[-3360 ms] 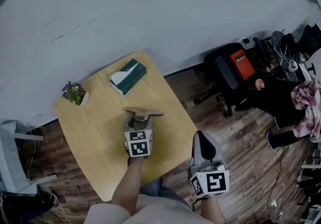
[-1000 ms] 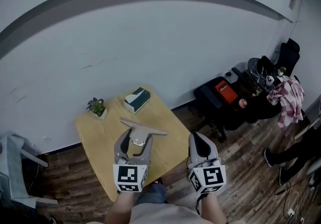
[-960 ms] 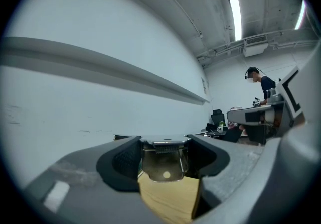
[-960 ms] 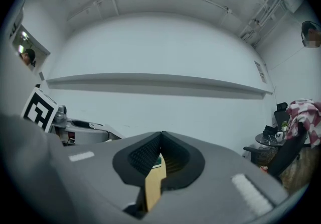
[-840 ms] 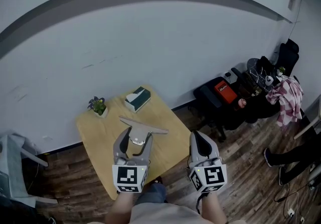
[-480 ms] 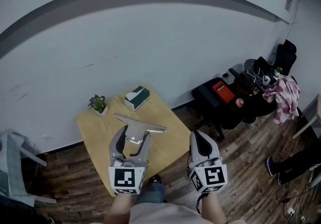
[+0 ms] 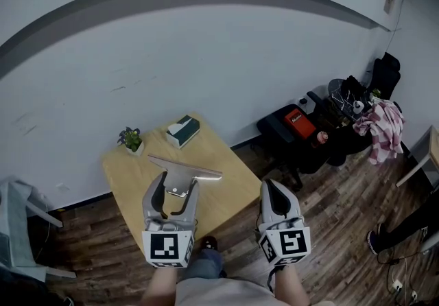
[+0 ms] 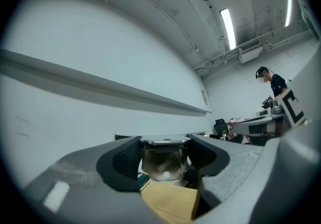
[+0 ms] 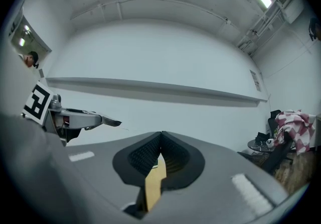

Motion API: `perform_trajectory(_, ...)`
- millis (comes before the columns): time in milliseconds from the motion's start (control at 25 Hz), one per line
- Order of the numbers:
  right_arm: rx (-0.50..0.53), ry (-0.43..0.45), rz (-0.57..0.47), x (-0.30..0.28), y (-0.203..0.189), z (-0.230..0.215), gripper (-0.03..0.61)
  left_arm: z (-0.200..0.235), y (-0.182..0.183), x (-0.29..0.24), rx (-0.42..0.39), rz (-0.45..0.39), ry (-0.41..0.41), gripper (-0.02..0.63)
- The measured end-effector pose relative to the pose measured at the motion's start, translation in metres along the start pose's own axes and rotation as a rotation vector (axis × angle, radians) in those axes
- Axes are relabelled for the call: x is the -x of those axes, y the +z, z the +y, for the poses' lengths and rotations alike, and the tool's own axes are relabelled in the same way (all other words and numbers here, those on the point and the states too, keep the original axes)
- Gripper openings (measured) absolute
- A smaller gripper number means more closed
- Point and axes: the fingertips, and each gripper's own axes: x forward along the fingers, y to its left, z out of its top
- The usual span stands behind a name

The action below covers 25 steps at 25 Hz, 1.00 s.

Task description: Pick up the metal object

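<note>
The metal object [image 7: 180,185], a shiny scraper-like piece with a flat bar across its far end, hangs in the air above the yellow wooden table [image 7: 226,191]. My left gripper [image 7: 178,181] is shut on it, one pad on each side of its body. In the left gripper view the metal object [image 8: 163,165] fills the gap between the dark pads [image 8: 124,160]. My right gripper [image 7: 273,186] hovers off the table's right edge, over the floor. Its jaws are shut with nothing between them, as the right gripper [image 9: 160,140] view also shows.
On the table's far side stand a small potted plant [image 7: 129,138] and a tissue box [image 7: 181,131]. Black chairs and bags [image 7: 291,126] and a pink checked cloth [image 7: 383,126] lie at the right. A grey chair [image 7: 17,229] stands at the left. A person [image 8: 273,85] stands far off.
My left gripper has risen with the metal object and drifted a little left in the head view. The right gripper has moved along with it and stays shut.
</note>
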Motion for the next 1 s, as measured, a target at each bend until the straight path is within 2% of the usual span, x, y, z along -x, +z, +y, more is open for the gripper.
perform_trajectory(1000, 0.035, -0.019, -0.006, 0.007, 0.011, 0.001, 0.002, 0.009, 0.025, 0.005, 0.021, -0.068, 0.011, 0.298)
